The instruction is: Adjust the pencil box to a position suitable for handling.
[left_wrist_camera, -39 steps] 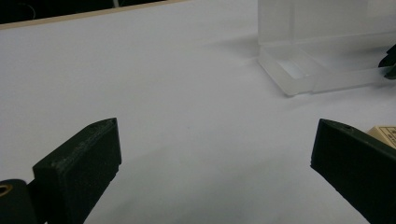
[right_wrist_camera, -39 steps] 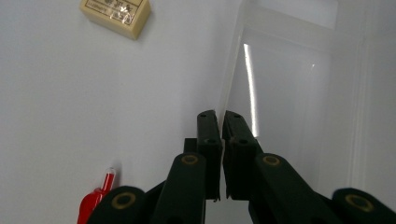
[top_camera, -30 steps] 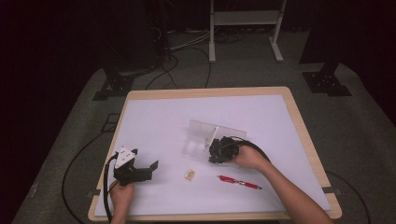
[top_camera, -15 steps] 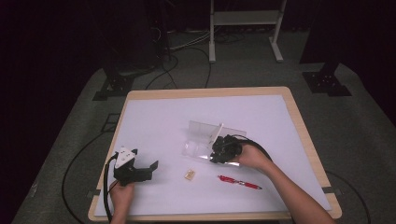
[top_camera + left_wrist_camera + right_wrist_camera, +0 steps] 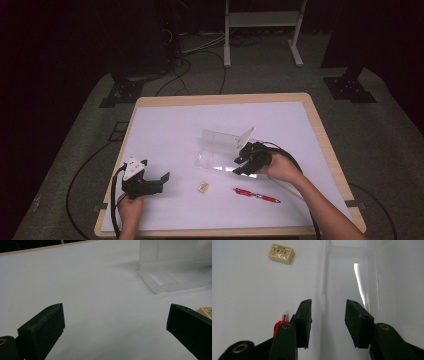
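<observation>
A clear plastic box [image 5: 220,162] lies open mid-table with its lid [image 5: 244,140] standing up. My right gripper [image 5: 240,162] hovers at the box's right end. Its jaws [image 5: 328,302] have just been opening; nothing is pressed between them, and the tray's long edge [image 5: 323,290] shows beyond the gap. A small cream eraser [image 5: 203,186] [image 5: 280,253] lies on the white sheet in front of the box, and a red pen [image 5: 256,195] [image 5: 279,326] lies to its right. My left gripper [image 5: 161,179] [image 5: 116,307] rests at the front left, jaws wide apart and empty, facing the box [image 5: 170,277].
The table [image 5: 220,98] has a wooden rim around its white sheet. Black cables trail from both grippers across the sheet and off the front edge. Stand legs and cables lie on the dark floor beyond the far edge.
The right gripper's jaws have gone from shut to apart, and it has drawn back a little to the right. The box lid now stands more upright. The left gripper has kept still.
</observation>
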A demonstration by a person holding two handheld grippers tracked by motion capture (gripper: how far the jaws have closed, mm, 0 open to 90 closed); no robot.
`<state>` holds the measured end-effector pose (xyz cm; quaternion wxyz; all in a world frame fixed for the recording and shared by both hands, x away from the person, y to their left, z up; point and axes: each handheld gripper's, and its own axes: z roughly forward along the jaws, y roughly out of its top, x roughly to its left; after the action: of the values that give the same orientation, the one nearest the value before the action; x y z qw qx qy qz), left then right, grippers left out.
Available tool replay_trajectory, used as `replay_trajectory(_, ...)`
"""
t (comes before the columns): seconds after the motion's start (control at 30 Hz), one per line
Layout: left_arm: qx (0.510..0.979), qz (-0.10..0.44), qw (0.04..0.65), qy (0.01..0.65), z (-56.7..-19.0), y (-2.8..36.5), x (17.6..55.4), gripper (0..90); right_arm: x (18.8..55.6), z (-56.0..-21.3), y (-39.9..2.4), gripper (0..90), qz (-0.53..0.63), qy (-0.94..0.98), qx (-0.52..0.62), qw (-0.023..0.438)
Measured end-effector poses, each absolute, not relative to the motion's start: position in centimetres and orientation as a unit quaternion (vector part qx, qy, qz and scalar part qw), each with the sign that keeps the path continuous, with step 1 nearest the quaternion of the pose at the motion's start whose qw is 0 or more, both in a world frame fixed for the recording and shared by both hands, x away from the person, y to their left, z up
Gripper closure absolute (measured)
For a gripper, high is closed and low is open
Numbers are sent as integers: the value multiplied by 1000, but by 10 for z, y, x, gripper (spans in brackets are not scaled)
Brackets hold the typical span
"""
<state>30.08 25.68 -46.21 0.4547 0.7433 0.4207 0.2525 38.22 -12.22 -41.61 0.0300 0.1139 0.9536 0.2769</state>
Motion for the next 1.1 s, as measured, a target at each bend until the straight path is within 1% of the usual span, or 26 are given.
replay_trajectory(0.1, 743, 252, 455, 422, -462, 257, 301, 13, 381, -416, -128, 528, 282, 951, 120, 30)
replay_trajectory(0.13, 743, 252, 455, 422, -462, 257, 301, 13, 380, -416, -133, 507, 282, 951, 123, 29)
replay_trajectory(0.17, 743, 252, 455, 422, -462, 257, 301, 13, 380, -416, -133, 507, 282, 951, 123, 29)
replay_trajectory(0.2, 742, 253, 455, 422, -462, 256, 301, 13, 379, -416, -138, 478, 284, 950, 130, 25)
replay_trajectory(0.27, 743, 252, 454, 422, -462, 256, 301, 13, 378, -416, -143, 466, 289, 947, 135, 23)
replay_trajectory(0.7, 745, 253, 451, 421, -462, 256, 301, 13, 371, -418, -168, 450, 296, 942, 158, 18)
replay_trajectory(1.1, 745, 251, 451, 422, -462, 257, 301, 13, 359, -417, -190, 446, 294, 940, 170, 27)
